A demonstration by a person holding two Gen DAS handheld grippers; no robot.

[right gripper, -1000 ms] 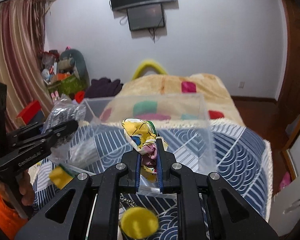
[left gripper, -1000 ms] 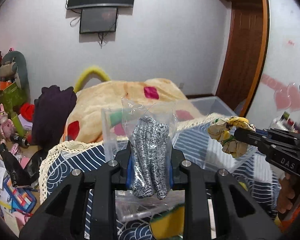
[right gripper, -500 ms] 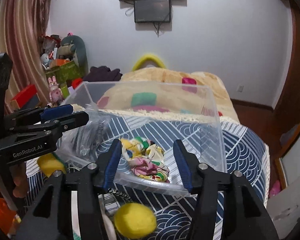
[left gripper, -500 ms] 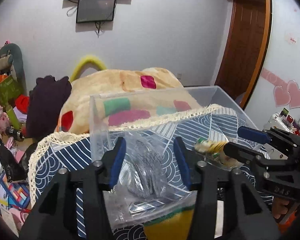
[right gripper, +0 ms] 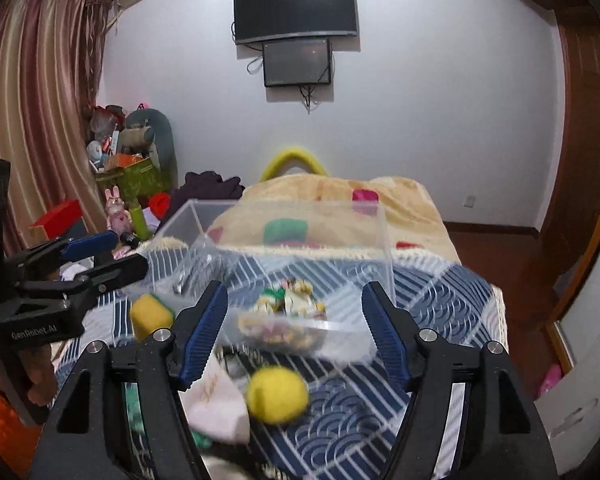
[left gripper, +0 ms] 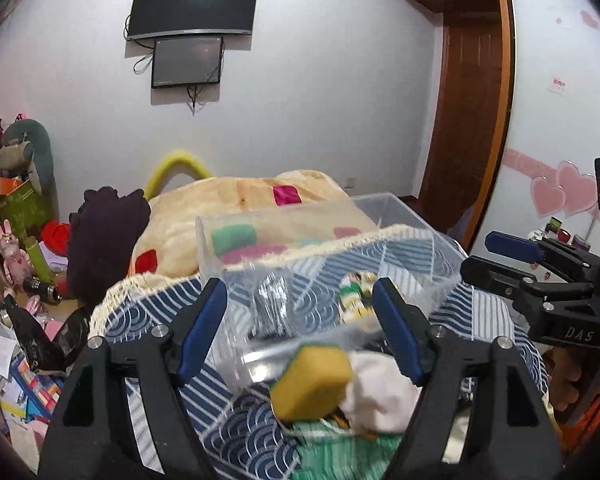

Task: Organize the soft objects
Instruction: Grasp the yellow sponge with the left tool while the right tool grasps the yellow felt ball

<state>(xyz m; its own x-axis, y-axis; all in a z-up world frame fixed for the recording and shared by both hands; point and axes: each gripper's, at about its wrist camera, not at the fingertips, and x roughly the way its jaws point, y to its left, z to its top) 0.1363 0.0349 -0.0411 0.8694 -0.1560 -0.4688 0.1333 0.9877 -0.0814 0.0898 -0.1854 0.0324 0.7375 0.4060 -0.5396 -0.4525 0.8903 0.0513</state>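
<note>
A clear plastic bin (left gripper: 420, 232) (right gripper: 384, 236) stands on the blue patterned cloth. Inside it lie a bagged grey knit item (left gripper: 272, 308) and a colourful floral fabric piece (left gripper: 356, 300) (right gripper: 292, 300). My left gripper (left gripper: 300, 328) is open and empty, just in front of the bin. My right gripper (right gripper: 294, 328) is open and empty, also in front of the bin. A yellow sponge (left gripper: 312, 380) (right gripper: 150, 316), a yellow ball (right gripper: 278, 394) and a pale pink cloth (left gripper: 380, 392) (right gripper: 216, 404) lie on the cloth near the grippers.
A beige blanket with coloured patches (left gripper: 240, 204) covers the bed behind the bin. A dark purple garment (left gripper: 104, 236) and toys and boxes (left gripper: 16, 216) are piled at the left. A wooden door (left gripper: 468, 120) is at the right.
Both grippers opened and let go: the bagged grey knit and the floral fabric dropped into the bin. Both grippers then pulled back toward me and lower.
</note>
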